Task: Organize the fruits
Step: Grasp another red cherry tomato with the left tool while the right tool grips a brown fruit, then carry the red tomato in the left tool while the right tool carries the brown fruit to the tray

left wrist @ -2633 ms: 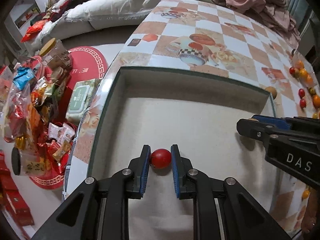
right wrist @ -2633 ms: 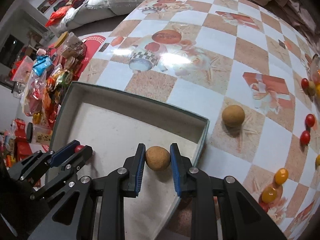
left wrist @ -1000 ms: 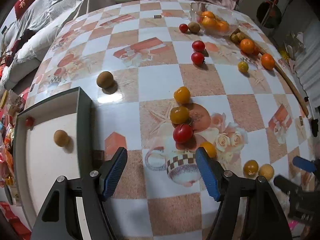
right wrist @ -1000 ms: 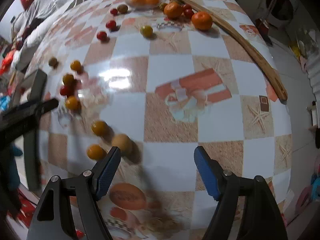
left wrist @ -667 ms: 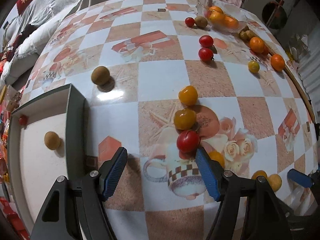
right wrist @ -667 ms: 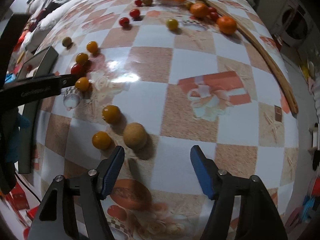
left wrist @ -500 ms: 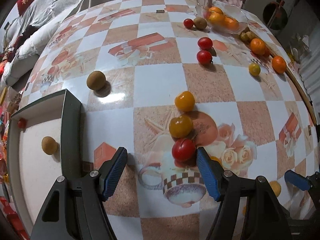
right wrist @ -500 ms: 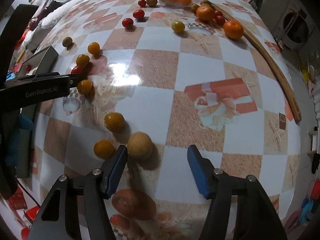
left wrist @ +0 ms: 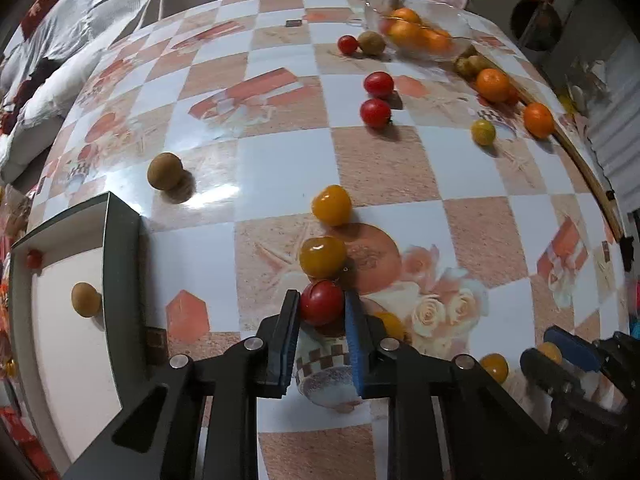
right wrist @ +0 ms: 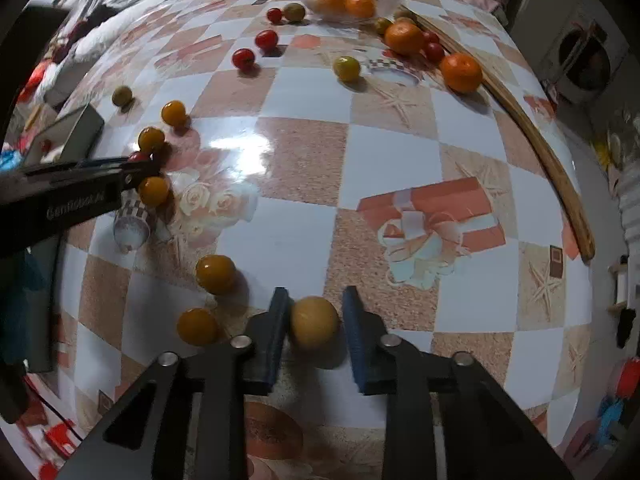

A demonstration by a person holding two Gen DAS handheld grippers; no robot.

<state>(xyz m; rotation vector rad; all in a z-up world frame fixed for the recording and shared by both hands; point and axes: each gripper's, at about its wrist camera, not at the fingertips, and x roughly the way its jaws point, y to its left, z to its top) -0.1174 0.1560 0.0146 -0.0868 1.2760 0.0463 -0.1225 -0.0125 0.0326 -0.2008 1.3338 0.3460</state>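
My left gripper (left wrist: pixel 322 300) points down at the checkered table, its jaws closing on a red cherry tomato (left wrist: pixel 322 307) that the blue pads touch on both sides. Two yellow tomatoes (left wrist: pixel 322 255) lie just beyond it. My right gripper (right wrist: pixel 315 294) is closing on a tan round fruit (right wrist: pixel 315 322) held between its pads near the table's front edge. A dark-walled box (left wrist: pixel 120 240) with a white floor stands at the left. It holds a small red tomato (left wrist: pixel 34 258) and a tan fruit (left wrist: pixel 85 299). In the right wrist view the left gripper (right wrist: pixel 140 164) shows at the far left.
Several red, yellow and orange fruits are scattered over the table. A glass bowl (left wrist: pixel 420 34) of oranges stands at the far side, and a wooden stick (left wrist: pixel 580 172) runs along the right edge. Another tan fruit (left wrist: pixel 165 171) lies near the box. Bedding lies beyond the table.
Both grippers left the box, crossed over to the scattered fruit and stood wide open. Their jaws have now closed, the left on a red tomato, the right on a tan fruit.
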